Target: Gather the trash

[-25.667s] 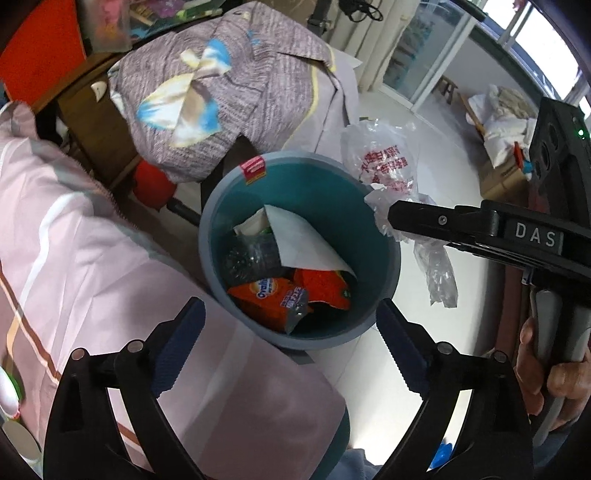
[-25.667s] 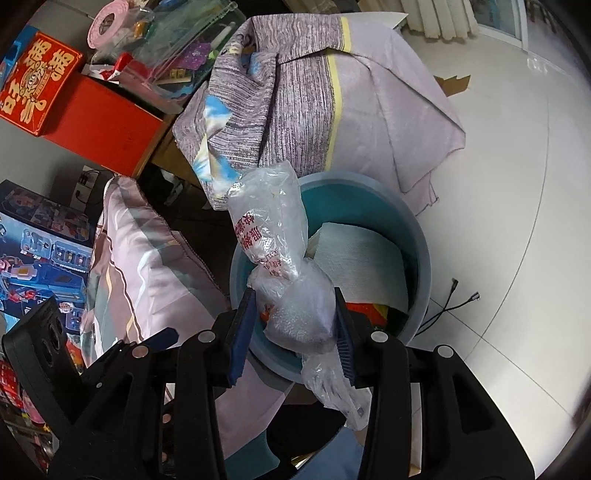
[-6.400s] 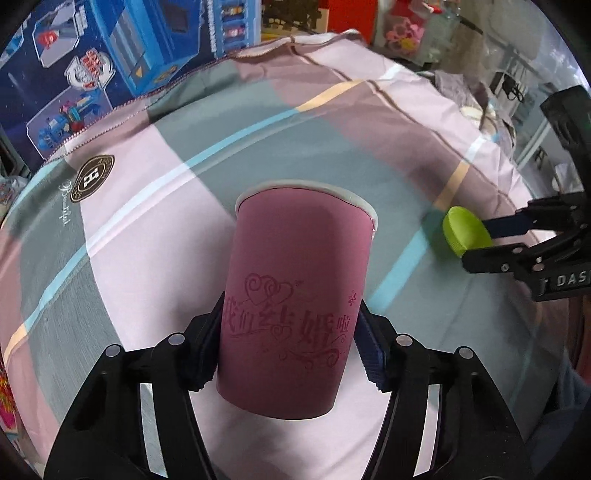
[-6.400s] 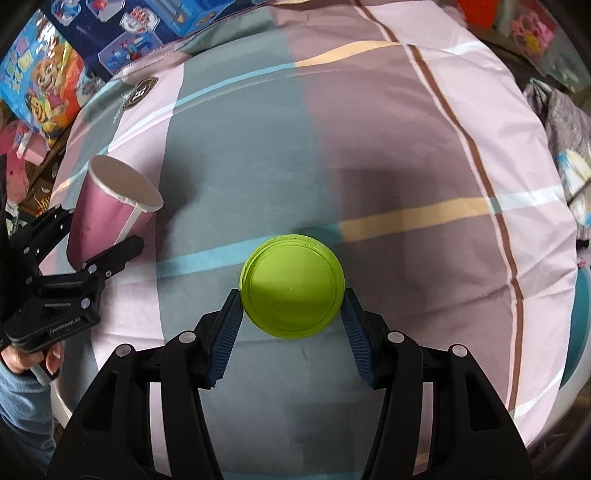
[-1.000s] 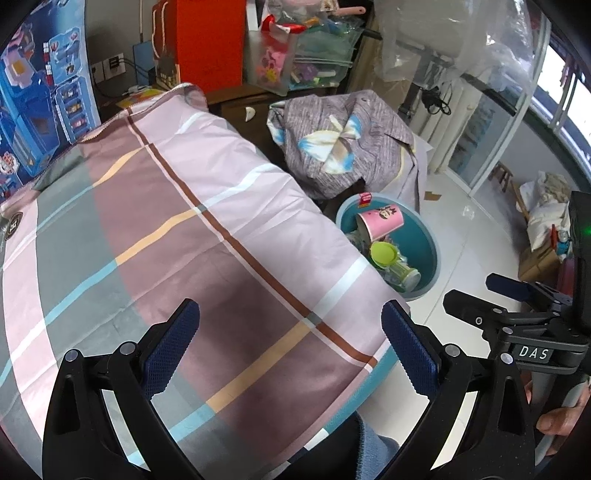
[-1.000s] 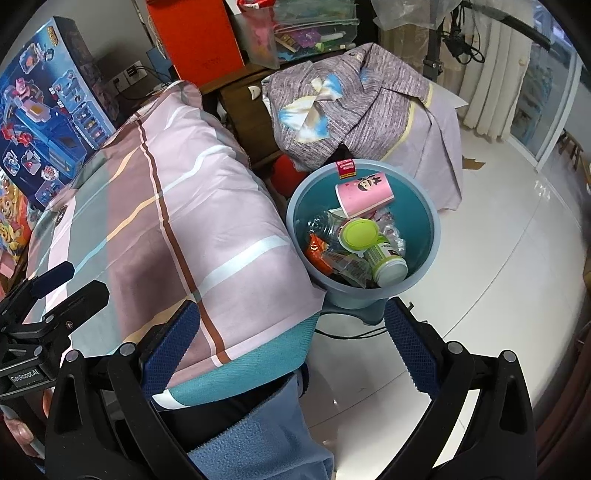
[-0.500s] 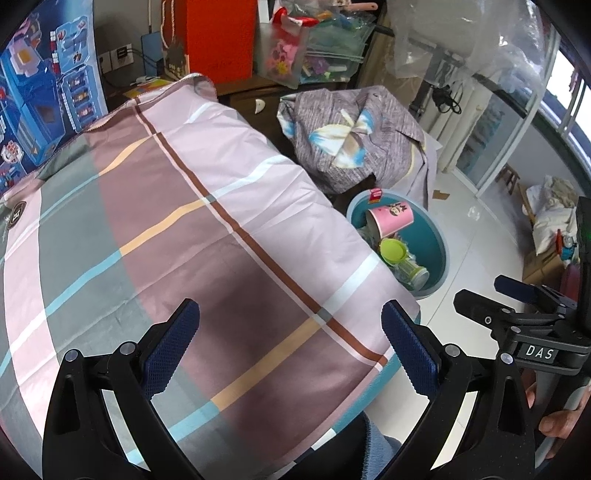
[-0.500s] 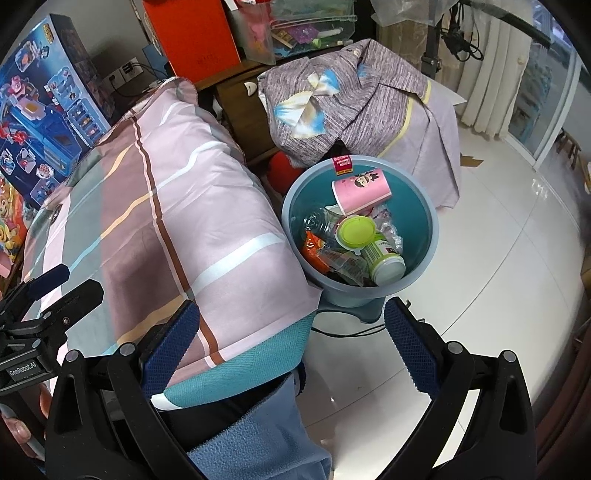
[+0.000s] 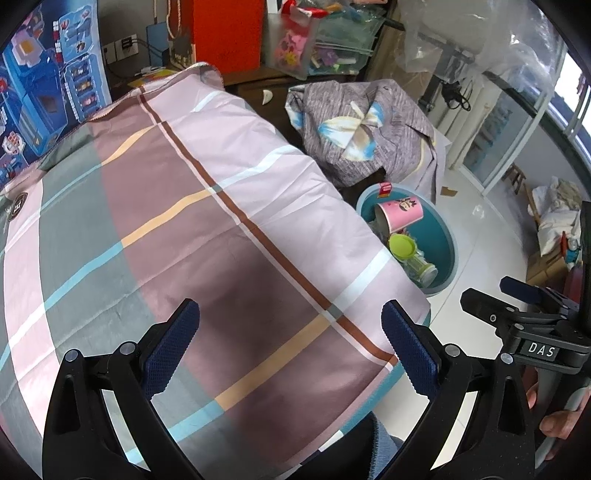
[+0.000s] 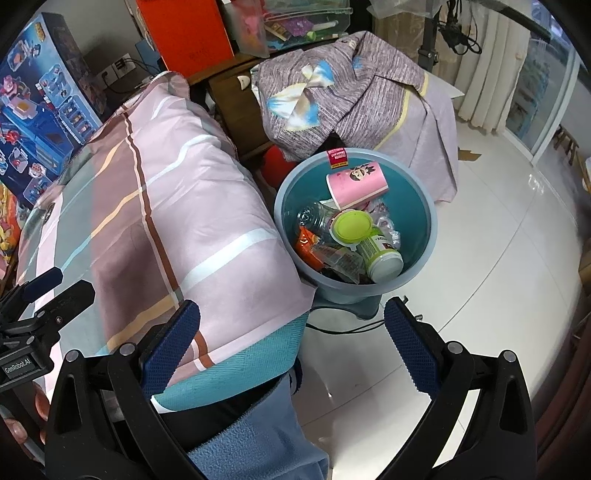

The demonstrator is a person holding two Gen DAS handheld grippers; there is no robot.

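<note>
A blue round bin (image 10: 424, 206) (image 9: 448, 240) stands on the white floor beside the covered table. Inside lie a pink paper cup (image 10: 356, 184) (image 9: 399, 212), a lime-green lid (image 10: 352, 227) (image 9: 402, 246), a green can (image 10: 382, 258), an orange wrapper (image 10: 308, 247) and clear plastic. My left gripper (image 9: 290, 339) hangs open above the striped cloth (image 9: 184, 221), holding nothing. My right gripper (image 10: 291, 339) is open and empty too, above the cloth's corner and the bin's near side. Each gripper also shows at the edge of the other's view.
A grey-purple striped cloth (image 10: 351, 96) drapes over furniture behind the bin. A red box (image 10: 184, 33), toy boxes (image 10: 40, 96) and a clear container of small items (image 10: 295, 22) crowd the back. A black cable (image 10: 343, 326) lies on the floor below the bin. Open white floor spreads to the right.
Over the last second both views have shifted slightly, with the bin a little further right in the left wrist view. Both grippers stay open and empty; the cup and lid held earlier lie in the bin.
</note>
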